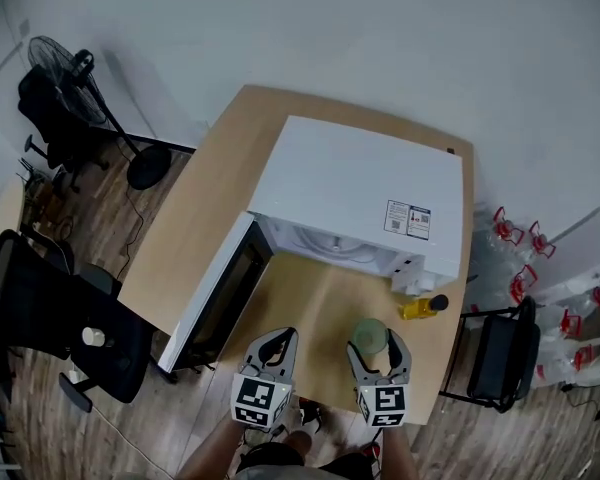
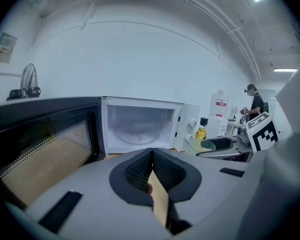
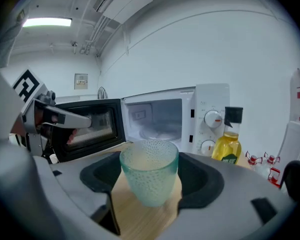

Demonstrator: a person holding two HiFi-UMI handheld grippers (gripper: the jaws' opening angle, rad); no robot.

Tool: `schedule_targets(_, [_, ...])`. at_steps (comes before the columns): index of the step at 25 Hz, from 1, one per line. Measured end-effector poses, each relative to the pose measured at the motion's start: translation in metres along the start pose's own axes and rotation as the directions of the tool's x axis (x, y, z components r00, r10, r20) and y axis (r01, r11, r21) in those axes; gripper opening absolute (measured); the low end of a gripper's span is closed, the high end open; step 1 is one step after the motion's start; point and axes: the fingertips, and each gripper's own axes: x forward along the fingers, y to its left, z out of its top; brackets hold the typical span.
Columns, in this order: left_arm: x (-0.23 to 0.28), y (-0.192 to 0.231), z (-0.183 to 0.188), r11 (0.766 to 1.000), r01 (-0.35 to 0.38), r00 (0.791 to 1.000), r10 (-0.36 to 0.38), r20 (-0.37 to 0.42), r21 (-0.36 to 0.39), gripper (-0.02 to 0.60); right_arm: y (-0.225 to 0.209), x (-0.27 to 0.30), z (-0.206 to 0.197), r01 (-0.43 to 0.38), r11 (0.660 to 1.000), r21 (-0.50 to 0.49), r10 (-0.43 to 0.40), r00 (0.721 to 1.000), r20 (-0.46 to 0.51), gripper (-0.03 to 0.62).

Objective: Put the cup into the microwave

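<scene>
My right hand-held gripper [image 3: 150,181] grasping green cup [image 3: 149,176]. My left hand-held gripper [image 2: 152,156] clenched, empty. Microwave [image 1: 355,193] door [image 1: 215,298] open ahead.

White wall [image 1: 380,28] behind the light wood worktop [image 1: 195,218]; wood-plank floor [image 1: 110,218] at left and along the bottom; black pedestal fan [image 1: 58,63] in the left corner, round base on the floor; black chairs [image 1: 55,318] left of the worktop, one more black chair [image 1: 500,353] at its right; white boxes [image 1: 580,258] far right, red-handled bits [image 1: 510,230] beside them, kind unclear; ceiling strip light [image 3: 47,22] lit; pipes [image 2: 225,19] run along the ceiling; person [image 2: 256,104] standing far off.
</scene>
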Motion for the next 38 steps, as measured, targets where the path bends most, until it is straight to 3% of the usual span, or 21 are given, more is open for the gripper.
schedule_targets(19, [-0.056, 0.023, 0.061, 0.995, -0.093, 0.985, 0.088, 0.151, 0.028, 0.023, 0.042, -0.019, 0.088, -0.059, 0.997, -0.047, 0.065, 0.987, 0.145, 0.351])
schedule_targets(29, [-0.059, 0.037, 0.074, 0.990, -0.141, 0.976, 0.134, 0.169, 0.029, 0.023, 0.048, -0.001, 0.112, -0.086, 0.994, -0.063, 0.096, 0.979, 0.179, 0.351])
schedule_targets(38, [-0.032, 0.047, 0.078, 0.987, -0.156, 0.978, 0.152, 0.142, 0.022, 0.023, 0.036, 0.032, 0.120, -0.109, 0.992, -0.058, 0.118, 0.976, 0.182, 0.351])
